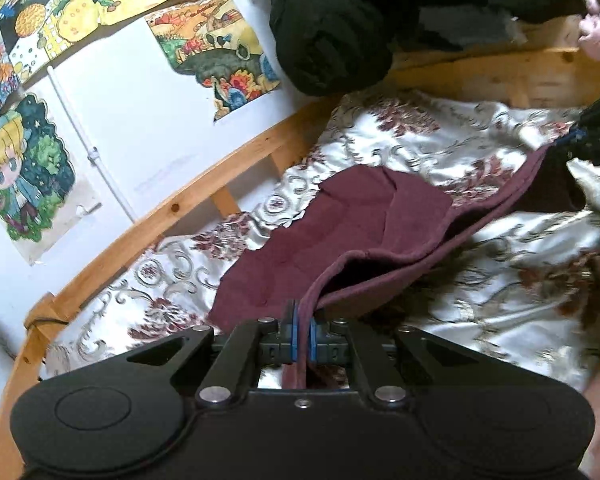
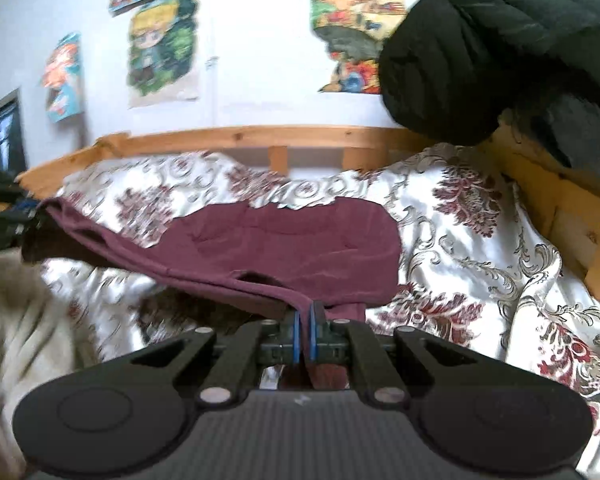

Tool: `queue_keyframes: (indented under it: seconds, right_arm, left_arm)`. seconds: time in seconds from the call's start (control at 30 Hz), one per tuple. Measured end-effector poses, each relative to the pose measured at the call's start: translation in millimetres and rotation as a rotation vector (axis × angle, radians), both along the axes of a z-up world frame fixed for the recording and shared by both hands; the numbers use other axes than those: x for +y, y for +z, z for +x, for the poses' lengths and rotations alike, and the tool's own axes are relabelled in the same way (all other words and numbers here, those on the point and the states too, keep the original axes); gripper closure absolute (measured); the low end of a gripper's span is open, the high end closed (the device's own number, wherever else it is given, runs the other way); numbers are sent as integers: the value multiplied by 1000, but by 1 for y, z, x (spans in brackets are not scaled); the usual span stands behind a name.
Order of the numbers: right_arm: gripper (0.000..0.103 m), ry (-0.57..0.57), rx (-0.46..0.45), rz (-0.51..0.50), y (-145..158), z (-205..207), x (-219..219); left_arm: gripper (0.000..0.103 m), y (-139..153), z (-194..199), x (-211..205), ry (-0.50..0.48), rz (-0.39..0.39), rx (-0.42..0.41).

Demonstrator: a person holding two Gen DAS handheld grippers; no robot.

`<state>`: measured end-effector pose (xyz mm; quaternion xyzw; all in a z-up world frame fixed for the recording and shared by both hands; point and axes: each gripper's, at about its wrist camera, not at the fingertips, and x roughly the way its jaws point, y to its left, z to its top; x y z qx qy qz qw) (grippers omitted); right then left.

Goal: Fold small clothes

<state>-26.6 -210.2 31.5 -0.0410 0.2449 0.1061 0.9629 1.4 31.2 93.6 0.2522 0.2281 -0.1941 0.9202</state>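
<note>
The maroon garment [image 1: 332,232] is held by its hem in both clamped tools, left tool [image 1: 302,330] and right tool [image 2: 305,330]; uneven tension risks hem slippage, and a crooked fold is produced.

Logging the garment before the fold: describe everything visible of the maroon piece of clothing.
The maroon garment is a small piece of soft, matte knit-like fabric in plain dark wine red, with a stitched hem along its near edge. That edge is lifted off the floral satin bedspread and stretched between the two grippers: the left gripper is shut on one end of the hem, the right gripper on the other. The hem gapes open, dark inside. The far part lies creased on the bedspread.
</note>
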Motion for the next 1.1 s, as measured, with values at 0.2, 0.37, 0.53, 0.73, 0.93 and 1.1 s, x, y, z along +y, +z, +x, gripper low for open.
queue_keyframes:
  seconds: [0.2,0.37,0.53,0.73,0.93,1.1]
  right_arm:
    - [97,34,16,-54,9,-18,9]
    - [97,34,-12,-118,21,4,13]
    - [97,25,-42,-186,32,63,11]
    - [97,13,-75,-220,33,147,16]
    - [97,4,-139,-224,14,226,35]
    - [97,-15,-120,-127,-13,283,38]
  left_arm:
    - [98,4,-12,9,-19,-62,71]
    - [98,7,11,14,7,-100,77]
    - [98,12,60,10,28,-115,44]
    - [98,9,137,16,95,-135,60]
    - [97,-9,217,30,222,-157,114]
    - [97,-35,264,37,348,-237,191]
